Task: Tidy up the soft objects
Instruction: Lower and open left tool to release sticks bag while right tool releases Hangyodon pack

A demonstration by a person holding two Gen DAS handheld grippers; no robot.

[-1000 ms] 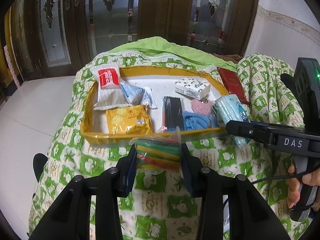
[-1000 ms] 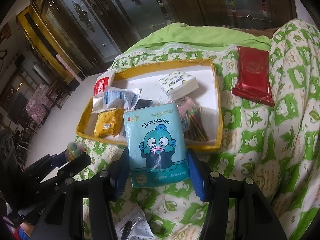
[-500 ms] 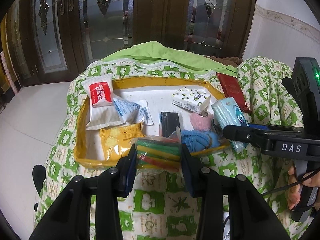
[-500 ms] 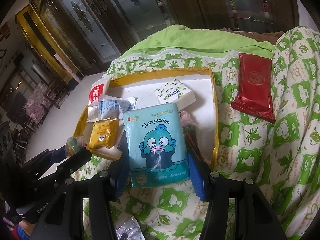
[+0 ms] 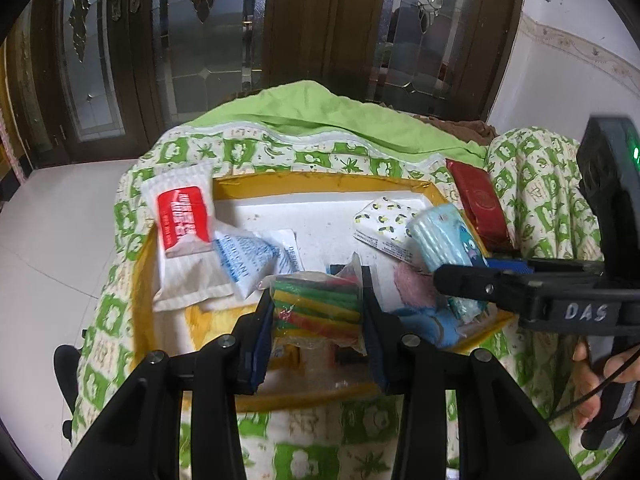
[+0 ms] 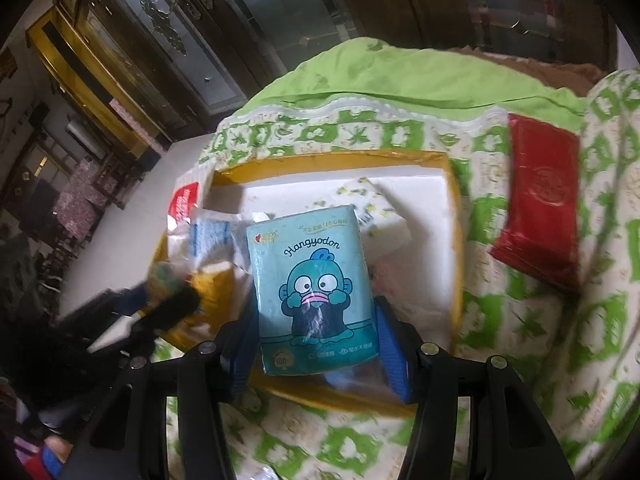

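Left gripper [image 5: 318, 316] clamped on striped bundle [image 5: 316, 306], over yellow tray [image 5: 320, 180]; right gripper [image 6: 316, 344] clamped on teal tissue pack [image 6: 314, 294], likewise over tray; red packet [image 6: 540, 200] on quilt [image 6: 520, 360] beside.

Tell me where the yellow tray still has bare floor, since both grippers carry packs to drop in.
Bare white floor runs along the tray's far wall, between the red-labelled white pouch and the leaf-print tissue pack. The near half is crowded with packets and cloths.
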